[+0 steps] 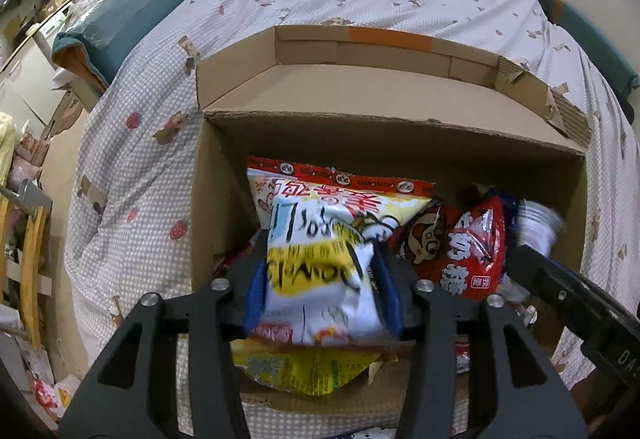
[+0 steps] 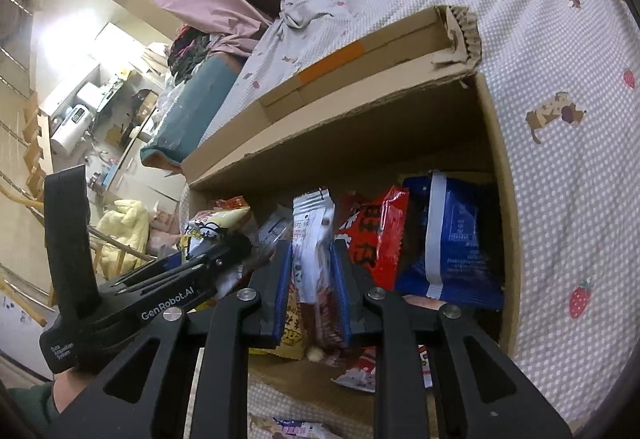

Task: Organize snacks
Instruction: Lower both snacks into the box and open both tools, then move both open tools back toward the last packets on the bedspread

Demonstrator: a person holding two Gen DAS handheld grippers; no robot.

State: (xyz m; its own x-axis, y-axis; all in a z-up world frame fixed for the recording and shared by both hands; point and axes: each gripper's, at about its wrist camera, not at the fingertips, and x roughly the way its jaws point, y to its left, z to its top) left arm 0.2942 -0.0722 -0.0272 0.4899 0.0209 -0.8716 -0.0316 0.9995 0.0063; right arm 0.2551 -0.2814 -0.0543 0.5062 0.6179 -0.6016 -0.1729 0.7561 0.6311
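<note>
Snack packets are seen standing inside an open brown cardboard box (image 1: 400, 143) that occupies the middle of the left wrist view, set on a bed covered with a pale dotted sheet printed with strawberries and small animals (image 1: 132, 167). At lower centre, a white and yellow crinkled snack bag (image 1: 320, 271) is clamped between the blue-padded fingers of the left gripper (image 1: 322, 283), above the box's near edge. Behind it a yellow packet with a red top strip (image 1: 340, 191) is seen, and to its right a red foil packet with a cartoon face (image 1: 460, 243). At upper left, a teal cushion (image 1: 120, 15) and cluttered shelves are visible.

In the right wrist view, the same box (image 2: 360, 127) fills the centre. A tall white and silver packet (image 2: 314, 239) is gripped by the right gripper (image 2: 310, 279) at lower centre. To its right stand a red packet (image 2: 380, 235) and a dark blue packet (image 2: 452, 239). The other gripper's black body is visible at lower left. A kitchen counter with a white appliance (image 2: 76, 119) appears at far left.
</note>
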